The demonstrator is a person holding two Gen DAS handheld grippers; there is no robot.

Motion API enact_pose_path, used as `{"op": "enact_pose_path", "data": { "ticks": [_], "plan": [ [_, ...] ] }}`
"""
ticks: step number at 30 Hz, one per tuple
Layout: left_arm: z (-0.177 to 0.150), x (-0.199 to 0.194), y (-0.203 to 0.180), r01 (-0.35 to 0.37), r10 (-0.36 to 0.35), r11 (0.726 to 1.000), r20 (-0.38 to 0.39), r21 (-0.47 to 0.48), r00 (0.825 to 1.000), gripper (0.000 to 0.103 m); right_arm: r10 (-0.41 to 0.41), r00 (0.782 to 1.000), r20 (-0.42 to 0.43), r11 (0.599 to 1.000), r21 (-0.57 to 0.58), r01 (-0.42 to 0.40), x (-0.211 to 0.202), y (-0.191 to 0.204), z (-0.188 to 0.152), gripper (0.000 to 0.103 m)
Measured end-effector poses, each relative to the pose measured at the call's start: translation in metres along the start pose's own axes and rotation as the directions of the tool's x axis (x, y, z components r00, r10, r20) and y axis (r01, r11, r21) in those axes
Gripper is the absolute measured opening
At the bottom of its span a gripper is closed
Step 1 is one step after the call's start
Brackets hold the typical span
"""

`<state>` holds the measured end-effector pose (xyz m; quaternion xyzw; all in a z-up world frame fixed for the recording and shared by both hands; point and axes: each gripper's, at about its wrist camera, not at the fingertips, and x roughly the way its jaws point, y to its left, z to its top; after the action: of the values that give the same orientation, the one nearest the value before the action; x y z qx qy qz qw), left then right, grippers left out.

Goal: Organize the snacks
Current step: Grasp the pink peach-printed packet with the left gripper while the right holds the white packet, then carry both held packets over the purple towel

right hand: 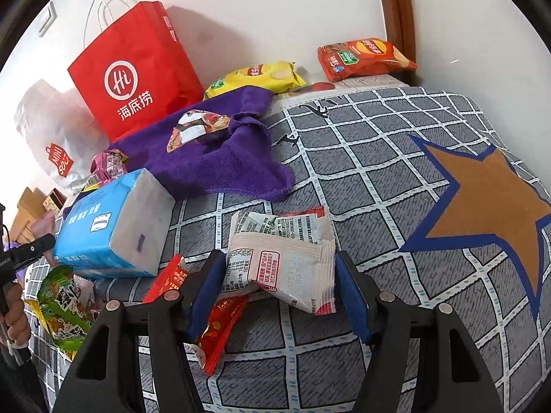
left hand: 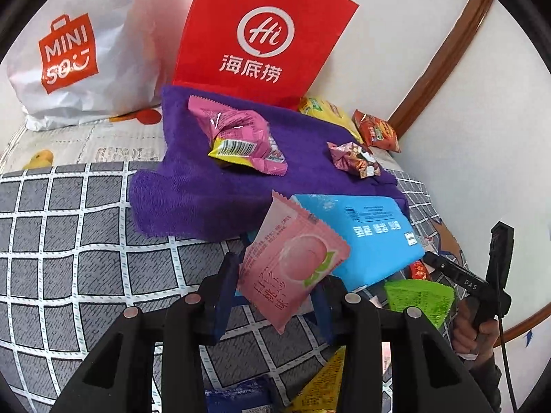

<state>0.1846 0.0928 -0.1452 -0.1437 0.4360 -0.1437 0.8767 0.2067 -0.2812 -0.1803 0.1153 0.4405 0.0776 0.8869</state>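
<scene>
My left gripper (left hand: 275,275) is shut on a pale pink peach snack packet (left hand: 289,261), held tilted above the checked bedspread (left hand: 69,241). My right gripper (right hand: 279,265) is shut on a crumpled white packet with red trim (right hand: 282,251); its printed back faces the camera and both blue fingers (right hand: 206,289) press its sides. A red packet (right hand: 220,327) lies under that gripper. On the purple towel (left hand: 193,192) rest a pink snack bag (left hand: 237,137) and a small brown-and-pink packet (left hand: 354,158).
A blue tissue pack (right hand: 103,227) lies between the grippers, with a green packet (right hand: 62,306) beside it. A red paper bag (left hand: 261,34) and a white shopping bag (left hand: 75,62) stand against the wall. Yellow chips (right hand: 255,75) and orange chips (right hand: 361,56) lie at the bed's far edge.
</scene>
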Motion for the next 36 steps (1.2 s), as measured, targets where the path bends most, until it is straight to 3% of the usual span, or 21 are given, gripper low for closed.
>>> {"op": "enact_pose_path", "data": {
  "ticks": [11,21,25,30,36],
  "plan": [
    [-0.002,-0.012,-0.004,-0.011,0.009,1.0,0.046,0.025,0.999,0.038,-0.009,1.0,-0.004,1.0,0.0,0.009,0.002,0.0,0.0,0.064],
    [0.0,-0.025,0.003,-0.092,0.089,0.995,0.121,0.023,0.989,0.038,0.02,1.0,-0.007,1.0,0.001,-0.02,0.003,-0.002,-0.001,0.066],
    [-0.002,-0.027,0.0,-0.159,0.155,0.987,0.125,0.023,0.98,0.038,0.012,1.0,-0.01,1.0,-0.01,-0.012,0.005,0.002,0.0,0.066],
    [-0.006,-0.034,-0.002,-0.12,0.121,0.993,0.11,-0.016,0.987,0.038,0.037,0.999,0.003,0.999,-0.005,-0.037,0.002,0.0,-0.001,0.064],
    [-0.004,-0.039,-0.019,-0.119,0.118,0.993,0.092,0.007,0.989,0.038,0.113,0.994,0.012,0.994,0.007,-0.113,-0.016,0.004,0.009,0.064]
  ]
}}
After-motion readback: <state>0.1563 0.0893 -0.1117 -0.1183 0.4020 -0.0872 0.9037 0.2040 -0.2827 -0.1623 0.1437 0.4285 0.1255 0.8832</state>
